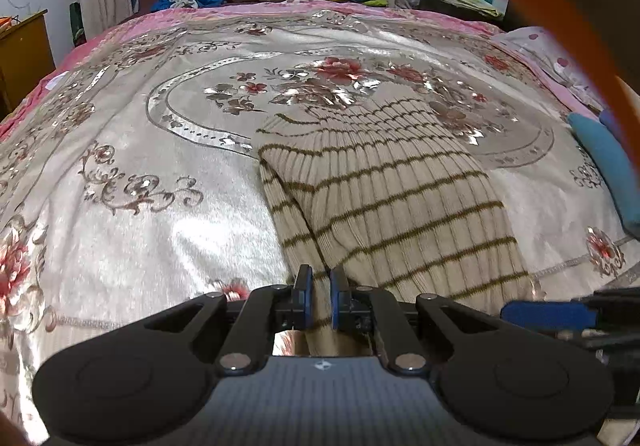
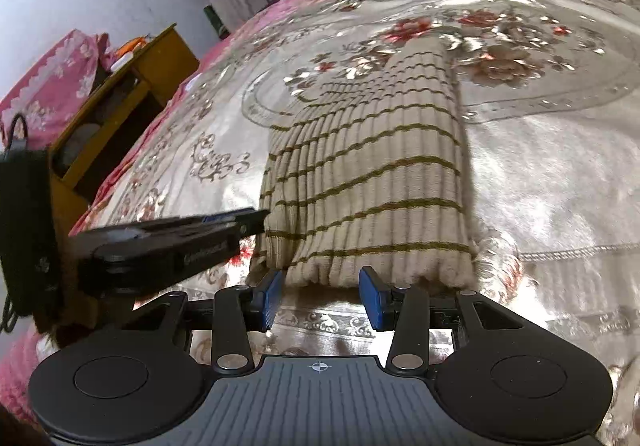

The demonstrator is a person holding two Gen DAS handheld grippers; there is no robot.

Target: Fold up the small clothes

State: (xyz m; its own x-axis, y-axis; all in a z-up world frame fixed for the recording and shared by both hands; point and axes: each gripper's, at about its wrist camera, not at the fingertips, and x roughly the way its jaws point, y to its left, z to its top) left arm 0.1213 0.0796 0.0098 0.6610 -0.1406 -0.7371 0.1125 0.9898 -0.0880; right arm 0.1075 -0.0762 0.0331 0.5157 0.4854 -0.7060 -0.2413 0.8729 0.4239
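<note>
On my left, the left gripper point(image 1: 318, 296) has its blue pads nearly together, pinching the near left edge of a cream ribbed sweater with olive stripes point(image 1: 384, 185); knit fabric runs between the fingers and under the camera. The sweater lies on a shiny floral bedspread point(image 1: 140, 165), already folded into a narrow strip, with its long axis running straight away from me toward the pillows at the head of the bed.

Moving right, the right gripper point(image 2: 322, 296) has its jaws wide apart and holds nothing. It sits just short of the sweater's near hem, roughly centred on it, with bedspread visible between the pads. In the right wrist view, the left gripper comes in from the left, its tip at the sweater's near left corner.

Both tools are at the near end, so I judge the next fold goes lengthwise, away from me.
</note>
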